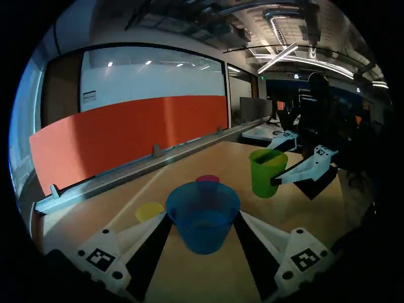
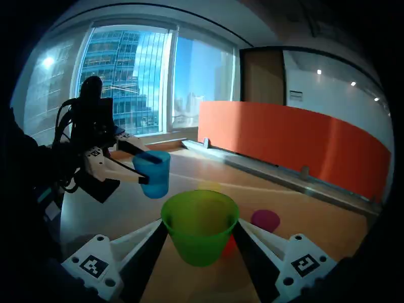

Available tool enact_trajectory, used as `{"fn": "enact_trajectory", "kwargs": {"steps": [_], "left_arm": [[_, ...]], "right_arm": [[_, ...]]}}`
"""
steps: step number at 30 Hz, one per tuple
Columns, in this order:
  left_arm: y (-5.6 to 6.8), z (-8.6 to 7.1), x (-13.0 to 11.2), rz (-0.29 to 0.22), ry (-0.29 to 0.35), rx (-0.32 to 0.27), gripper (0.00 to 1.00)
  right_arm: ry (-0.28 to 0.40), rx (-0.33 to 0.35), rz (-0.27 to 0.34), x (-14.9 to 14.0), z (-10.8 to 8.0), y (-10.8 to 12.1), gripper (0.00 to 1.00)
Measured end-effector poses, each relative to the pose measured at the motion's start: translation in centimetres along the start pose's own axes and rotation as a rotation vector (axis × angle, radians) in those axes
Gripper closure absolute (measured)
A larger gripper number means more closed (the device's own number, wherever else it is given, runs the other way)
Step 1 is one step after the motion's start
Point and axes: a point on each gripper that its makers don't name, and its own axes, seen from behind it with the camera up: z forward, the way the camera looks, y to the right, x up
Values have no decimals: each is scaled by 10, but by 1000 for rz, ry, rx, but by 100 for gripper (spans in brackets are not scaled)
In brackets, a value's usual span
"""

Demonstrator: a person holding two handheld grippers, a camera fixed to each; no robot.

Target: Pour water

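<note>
Blue cup (image 1: 203, 230) is sitting upright, clamped in my left gripper (image 1: 203, 217); I am holding the green cup (image 1: 266, 174) clamped in the right gripper (image 2: 199, 227), ahead-right, apart.

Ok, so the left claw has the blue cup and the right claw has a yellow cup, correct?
Not quite. The right claw holds a green cup, not a yellow one, as the right gripper view shows. The left claw does hold the blue cup.
</note>
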Motion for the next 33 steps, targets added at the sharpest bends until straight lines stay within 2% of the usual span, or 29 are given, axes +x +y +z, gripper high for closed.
{"fn": "enact_trajectory", "kwargs": {"steps": [14,20,33], "left_arm": [[-9,-12,15,11,44,32,16],[-14,-14,17,21,52,46,16],[-28,-22,41,128,82,102,16]], "right_arm": [[39,20,-7,13,7,-10,10],[52,53,-12,18,12,-20,11],[84,137,13,28,29,-43,11]]}}
